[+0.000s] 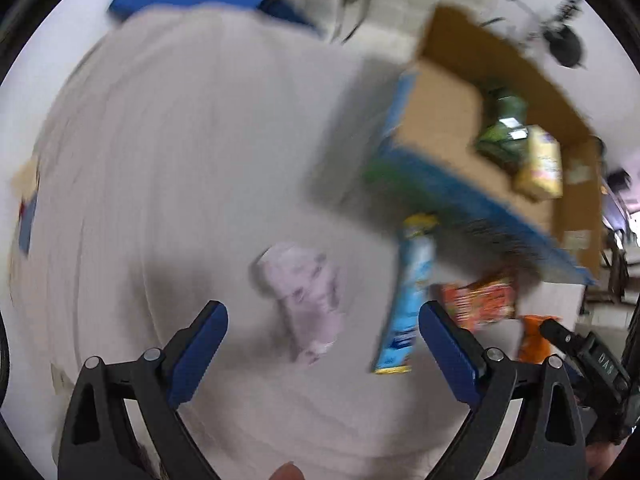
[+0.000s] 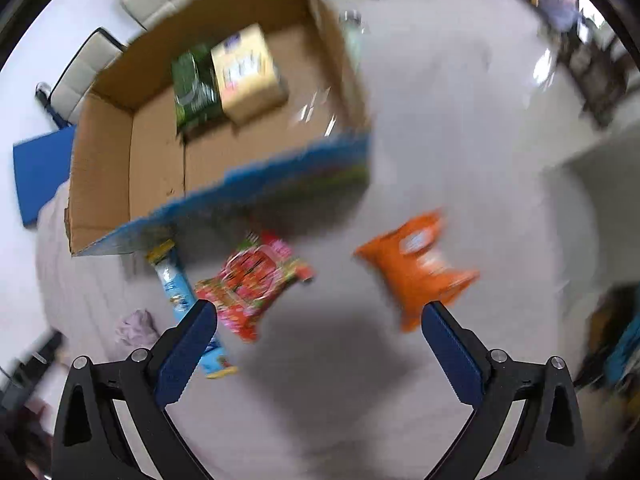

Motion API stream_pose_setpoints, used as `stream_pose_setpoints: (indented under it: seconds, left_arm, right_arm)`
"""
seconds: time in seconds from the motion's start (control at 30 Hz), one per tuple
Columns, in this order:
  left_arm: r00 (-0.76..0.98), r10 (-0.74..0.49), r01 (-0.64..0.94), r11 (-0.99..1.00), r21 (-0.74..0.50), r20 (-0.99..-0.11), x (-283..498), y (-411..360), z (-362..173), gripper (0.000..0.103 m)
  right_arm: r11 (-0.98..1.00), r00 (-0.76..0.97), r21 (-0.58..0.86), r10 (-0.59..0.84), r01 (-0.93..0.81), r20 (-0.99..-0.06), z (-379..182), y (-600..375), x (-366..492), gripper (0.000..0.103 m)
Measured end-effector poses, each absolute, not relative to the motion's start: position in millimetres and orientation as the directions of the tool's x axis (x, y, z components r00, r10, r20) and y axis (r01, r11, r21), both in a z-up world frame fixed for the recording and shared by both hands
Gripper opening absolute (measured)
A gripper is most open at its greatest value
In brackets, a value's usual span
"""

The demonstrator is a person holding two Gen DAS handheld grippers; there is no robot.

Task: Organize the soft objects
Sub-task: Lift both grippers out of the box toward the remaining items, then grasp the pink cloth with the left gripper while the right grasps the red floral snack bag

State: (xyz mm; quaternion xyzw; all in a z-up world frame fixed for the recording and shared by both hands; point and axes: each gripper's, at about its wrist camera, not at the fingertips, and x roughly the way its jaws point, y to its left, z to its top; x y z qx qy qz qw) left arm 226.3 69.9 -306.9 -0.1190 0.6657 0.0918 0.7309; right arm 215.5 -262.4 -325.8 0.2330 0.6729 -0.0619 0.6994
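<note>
Both grippers — left gripper [image 1: 323,334], right gripper [image 2: 319,330] — hang with fingers wide and empty over the desk [image 2: 440,120], where the orange snack bag [image 2: 416,268], probably light, puffy and crinkly, lies near the cardboard box [image 2: 112,168] — best pinched at a crimped end.
</note>
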Motion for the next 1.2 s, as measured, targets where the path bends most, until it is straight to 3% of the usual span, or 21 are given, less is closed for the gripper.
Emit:
stream_pose_setpoints:
  seconds: [0.2, 0.43, 0.6, 0.73, 0.93, 1.0, 1.03, 1.07, 1.13, 1.2]
  left_arm:
    - [0.009, 0.041, -0.330, 0.943, 0.035, -0.999, 214.5, 90.9, -347.7, 0.098]
    - [-0.007, 0.035, -0.321, 0.946, 0.036, -0.999, 212.5, 86.0, -360.3, 0.098]
    - [-0.053, -0.001, -0.286, 0.958, 0.015, -0.999, 218.0, 68.0, -379.9, 0.098]
    - [-0.078, -0.058, -0.289, 0.957, -0.033, -0.995, 220.9, 56.2, -396.1, 0.098]
    - [-0.123, -0.083, -0.275, 0.960, -0.046, -0.989, 228.6, 41.0, -426.7, 0.098]
    - [-0.119, -0.056, -0.240, 0.970, -0.026, -0.991, 229.9, 32.4, -432.3, 0.087]
    - [-0.122, -0.050, -0.231, 0.973, -0.021, -0.991, 236.1, 31.5, -434.3, 0.066]
    - [-0.131, -0.034, -0.213, 0.977, -0.005, -0.991, 236.4, 27.7, -437.1, 0.055]
    - [-0.111, -0.008, -0.181, 0.983, 0.012, -0.994, 235.7, 20.2, -434.0, 0.045]
    - [-0.092, 0.012, -0.155, 0.988, 0.027, -0.996, 234.7, 9.0, -431.0, 0.043]
  right_arm:
    - [0.802, 0.046, 0.293, 0.317, 0.521, -0.947, -399.2, -222.9, 229.7, 0.101]
    - [0.856, 0.042, 0.176, 0.178, 0.485, -0.983, -412.8, -205.6, 237.9, 0.088]
    - [0.966, -0.075, 0.047, 0.068, 0.255, -0.995, -415.5, -187.3, 230.6, 0.062]
    - [0.994, -0.168, -0.008, 0.010, 0.106, -0.986, -421.6, -190.3, 207.2, 0.061]
    - [0.983, -0.134, 0.063, 0.088, 0.175, -0.987, -420.8, -205.9, 190.8, 0.066]
    - [0.980, -0.114, 0.062, 0.084, 0.187, -0.990, -420.7, -208.8, 190.7, 0.070]
    - [0.981, -0.112, 0.058, 0.079, 0.185, -0.991, -419.8, -210.2, 195.3, 0.070]
    - [0.982, -0.111, 0.052, 0.073, 0.181, -0.991, -419.9, -207.9, 200.1, 0.069]
    - [0.986, -0.109, 0.026, 0.045, 0.166, -0.993, -419.1, -200.0, 204.0, 0.064]
    - [0.989, -0.103, 0.010, 0.025, 0.148, -0.994, -417.1, -189.9, 204.6, 0.058]
